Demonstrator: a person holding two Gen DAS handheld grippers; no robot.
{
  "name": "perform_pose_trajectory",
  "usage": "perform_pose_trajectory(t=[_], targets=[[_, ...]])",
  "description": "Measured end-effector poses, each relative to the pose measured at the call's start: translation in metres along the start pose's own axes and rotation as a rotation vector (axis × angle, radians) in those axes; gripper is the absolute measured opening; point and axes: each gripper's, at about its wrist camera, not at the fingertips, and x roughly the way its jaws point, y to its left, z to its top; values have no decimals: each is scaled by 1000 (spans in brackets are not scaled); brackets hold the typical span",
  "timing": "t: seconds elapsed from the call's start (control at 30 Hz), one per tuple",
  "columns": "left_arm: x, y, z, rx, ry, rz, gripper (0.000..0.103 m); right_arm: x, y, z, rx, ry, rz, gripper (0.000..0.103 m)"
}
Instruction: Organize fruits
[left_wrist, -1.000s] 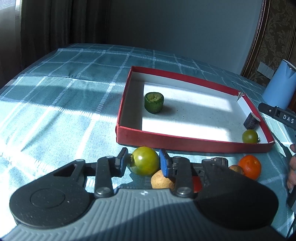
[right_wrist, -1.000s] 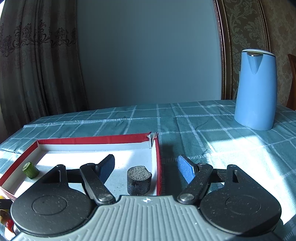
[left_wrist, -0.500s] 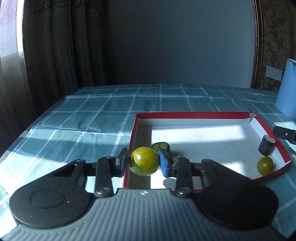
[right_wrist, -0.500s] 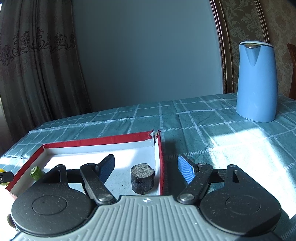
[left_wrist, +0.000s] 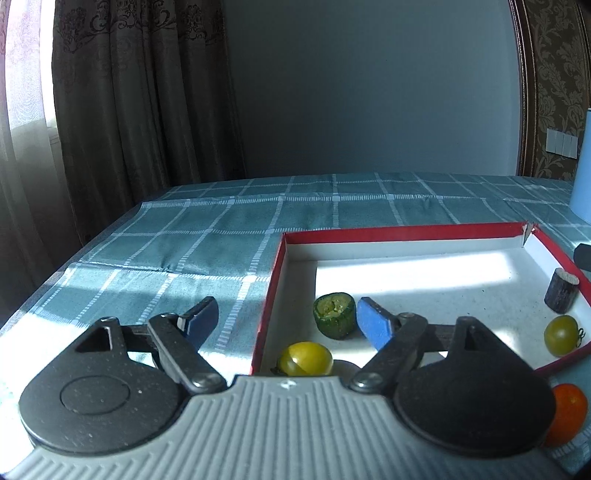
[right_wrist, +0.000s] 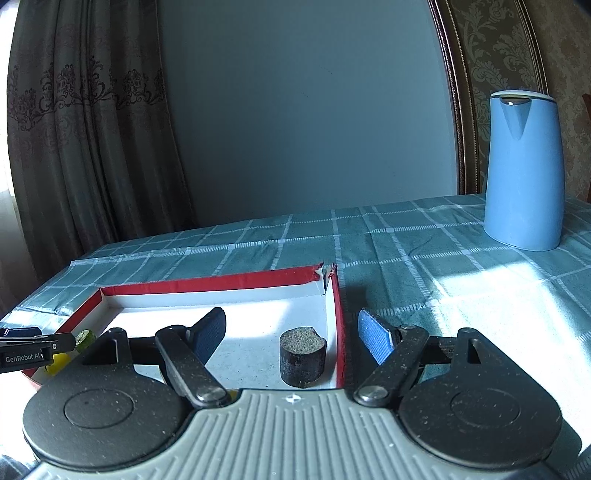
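My left gripper (left_wrist: 284, 323) let go; its jaws are opening. The green tomato (left_wrist: 305, 359) I carried now lies inside the red tray (left_wrist: 275, 273).

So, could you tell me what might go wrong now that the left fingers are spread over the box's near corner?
1. The yellow-green tomato lies loose in the red box, just inside its near wall, under the opening left gripper; a careless pull-back could knock it.
2. The left gripper's right finger sits close to the cut green piece and might tip it.
3. The orange fruit lies outside the box and could be forgotten.
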Motion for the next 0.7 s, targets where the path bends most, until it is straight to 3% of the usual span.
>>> perform_pose_trajectory(t=[0.2, 0.4, 0.5, 0.7], targets=[[-37, 21, -25, -19, -49, -48, 88, -5, 3, 0, -17, -27, 11, 82], [-59, 36, -42, -9, -39, -267, 97, -6, 5, -3, -29, -16, -2, 82], [-60, 24, -46, 49, -39, -209, 97, -5, 4, -4, -26, -10, -9, 82], [-66, 23, -56, 128, -49, -219, 91, -4, 0, -5, -9, 2, -10, 82]])
